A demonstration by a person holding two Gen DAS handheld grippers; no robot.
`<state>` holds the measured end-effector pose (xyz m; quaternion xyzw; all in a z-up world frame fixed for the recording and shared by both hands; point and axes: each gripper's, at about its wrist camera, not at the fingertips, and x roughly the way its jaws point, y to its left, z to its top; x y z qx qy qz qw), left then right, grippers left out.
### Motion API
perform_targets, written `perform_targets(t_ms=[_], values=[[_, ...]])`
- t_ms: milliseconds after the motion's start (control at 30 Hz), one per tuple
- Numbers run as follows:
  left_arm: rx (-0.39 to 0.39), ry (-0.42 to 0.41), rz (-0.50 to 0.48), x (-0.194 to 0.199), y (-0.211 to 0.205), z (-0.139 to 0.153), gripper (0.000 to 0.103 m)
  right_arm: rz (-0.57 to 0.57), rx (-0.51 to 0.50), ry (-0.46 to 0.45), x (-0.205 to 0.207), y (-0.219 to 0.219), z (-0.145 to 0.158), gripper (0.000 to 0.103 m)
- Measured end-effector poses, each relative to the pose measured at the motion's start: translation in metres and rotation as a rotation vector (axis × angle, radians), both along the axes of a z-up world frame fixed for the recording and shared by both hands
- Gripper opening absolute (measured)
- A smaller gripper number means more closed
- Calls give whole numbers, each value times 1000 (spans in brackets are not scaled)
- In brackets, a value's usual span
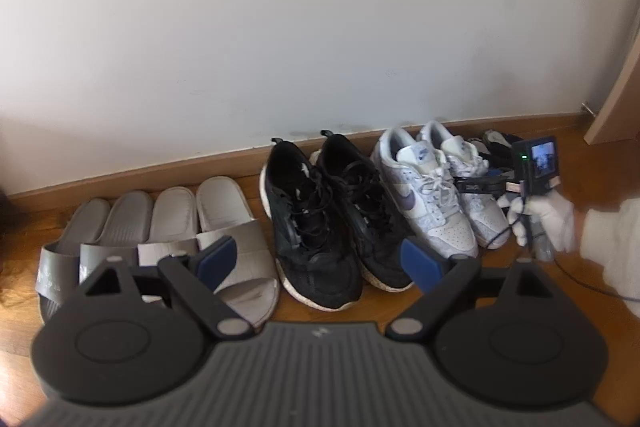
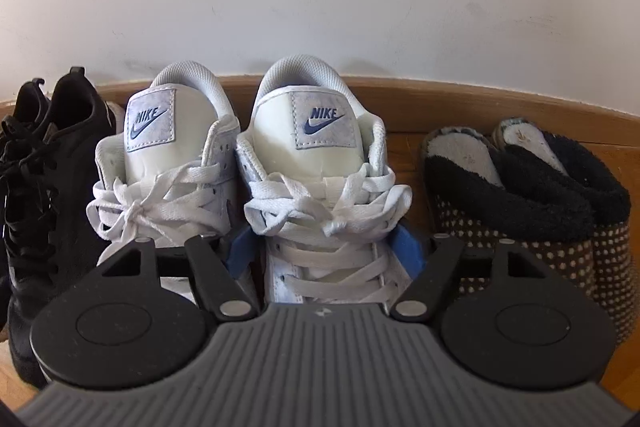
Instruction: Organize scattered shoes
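Note:
Shoes stand in a row against the white wall. In the left wrist view: two pairs of grey slides [image 1: 172, 231], a pair of black sneakers [image 1: 320, 219], a pair of white Nike sneakers [image 1: 432, 187]. My left gripper [image 1: 320, 259] is open and empty, held back above the slides and black sneakers. My right gripper [image 2: 324, 247] is wide open, its blue pads on either side of the right white Nike sneaker [image 2: 320, 163] at the laces; whether they touch it I cannot tell. The left Nike sneaker [image 2: 164, 155] stands beside it.
A pair of dark dotted fuzzy slippers [image 2: 528, 211] stands right of the Nike pair. Black sneakers [image 2: 44, 179] are to the left. A wooden baseboard [image 2: 440, 99] runs along the wall. A wooden door edge [image 1: 616, 99] is at far right. The right hand's white glove [image 1: 548, 215] shows.

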<state>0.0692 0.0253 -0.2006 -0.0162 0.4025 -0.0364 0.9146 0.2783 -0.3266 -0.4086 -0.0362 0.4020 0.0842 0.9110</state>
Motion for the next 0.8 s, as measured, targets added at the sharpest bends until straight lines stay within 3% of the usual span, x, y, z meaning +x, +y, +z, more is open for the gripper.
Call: perform_targets(t_ms=[33,133,267,433,533,567,700,800], values=[[-4,5,13,0,1,0,89,-13,10,-3,-6,-1,8,86],[-27,27,109,-14,7,9,89,-45,77,-5,-38,-6,37,93],[-19,31,171,-43,-1,17,91,11,122,62,-101,0,77,93],[-6,47,192,-84,-34,28,94,97,102,71,-165,15,142,93],[0,59,209,-116,-62,60,93,84,133,68,-197,8,212,93],[3,40,211,-139,-79,88,93,80,151,76,-210,4,239,94],[33,-10,211,-190,-124,150,94,88,151,62,-294,-9,355,102],[89,-55,236,-234,-163,204,100,120,182,-12,-358,-12,410,102]])
